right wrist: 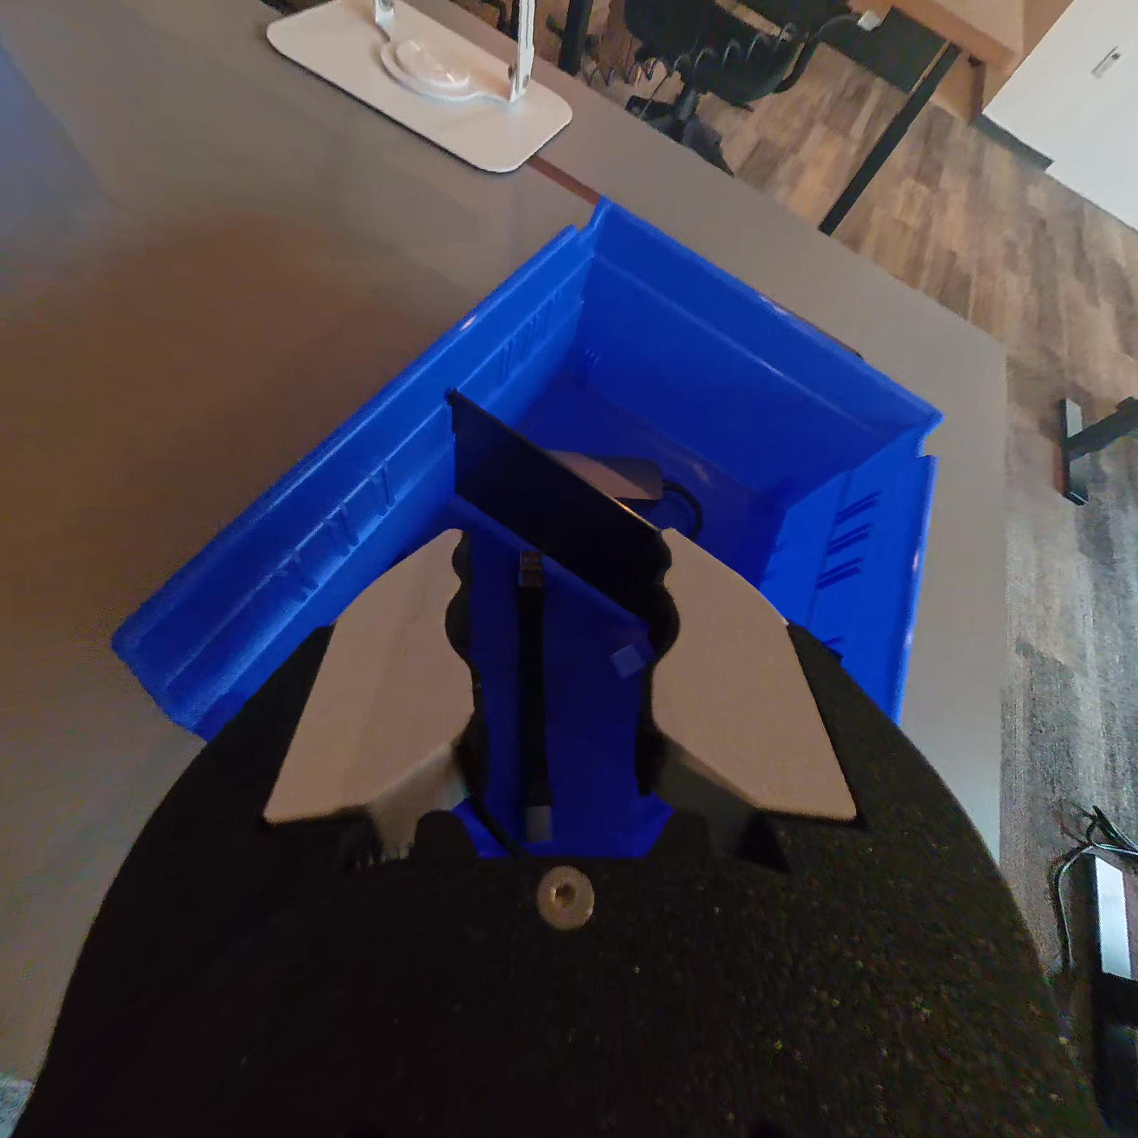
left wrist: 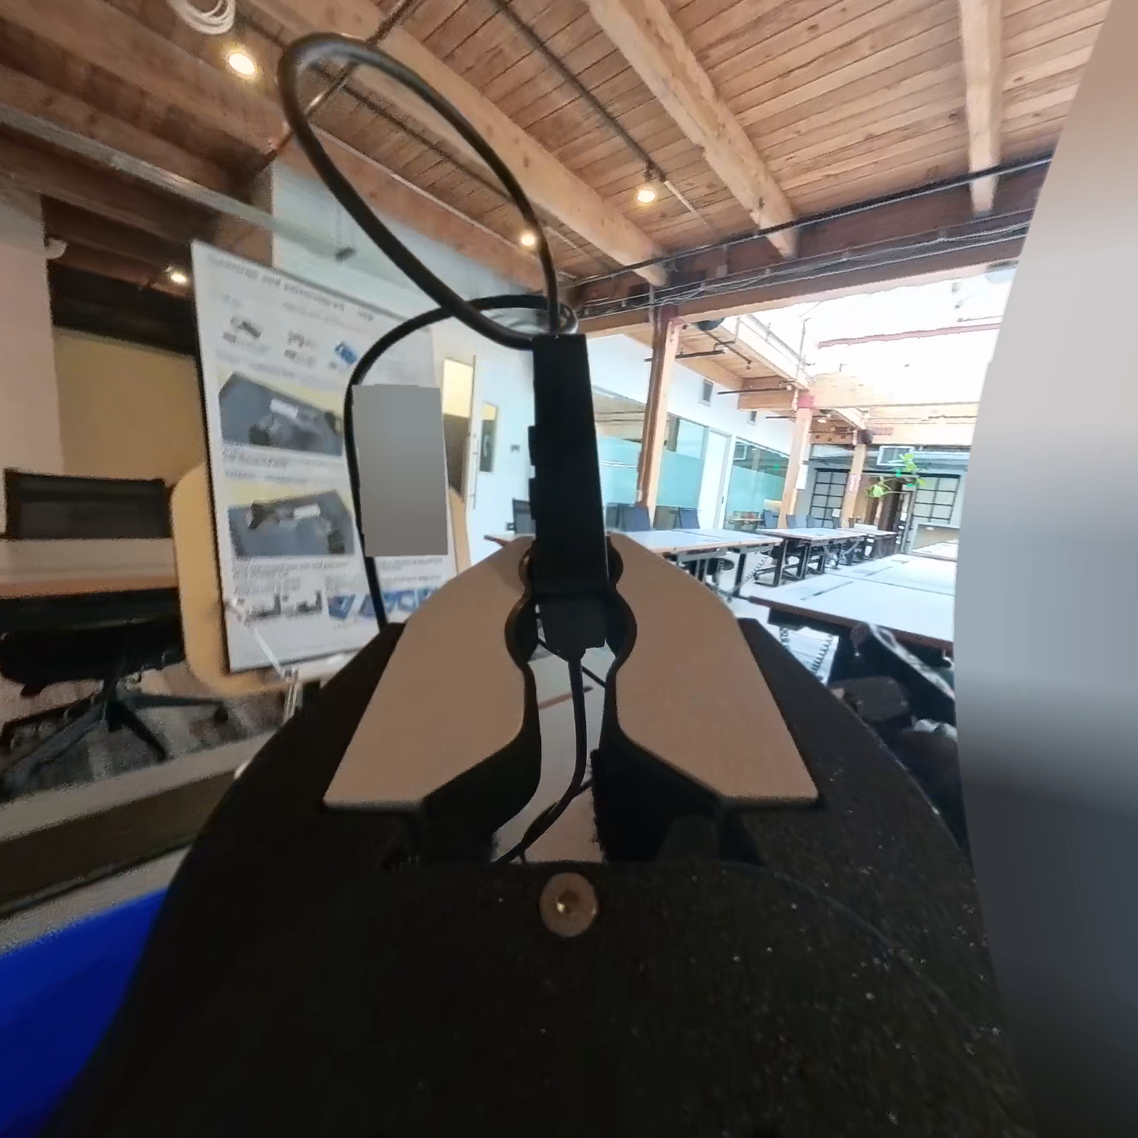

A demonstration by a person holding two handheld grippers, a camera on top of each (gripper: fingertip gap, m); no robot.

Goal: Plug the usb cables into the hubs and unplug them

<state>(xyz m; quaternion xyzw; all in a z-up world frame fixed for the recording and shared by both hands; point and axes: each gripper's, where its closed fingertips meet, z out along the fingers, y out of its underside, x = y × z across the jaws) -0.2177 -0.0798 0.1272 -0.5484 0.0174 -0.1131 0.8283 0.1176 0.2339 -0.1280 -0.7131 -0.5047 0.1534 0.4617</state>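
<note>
Wooden ceiling beams point(left wrist: 677, 123) and rows of desks filled the room behind my left claw point(left wrist: 569, 573), which was clamped on a slim black hub point(left wrist: 563, 468) held upright, its black cable point(left wrist: 394, 185) looping above the hub and a second lead hanging below it. My right claw point(right wrist: 563, 591) hung with fingers spread, gripping nothing, over a blue bin point(right wrist: 708, 382) on the grey tabletop point(right wrist: 215, 277). Inside the bin, on the near side of its black divider point(right wrist: 542, 492), lay a black usb cable point(right wrist: 532, 677); beyond the divider sat a pale hub point(right wrist: 609, 477).
</note>
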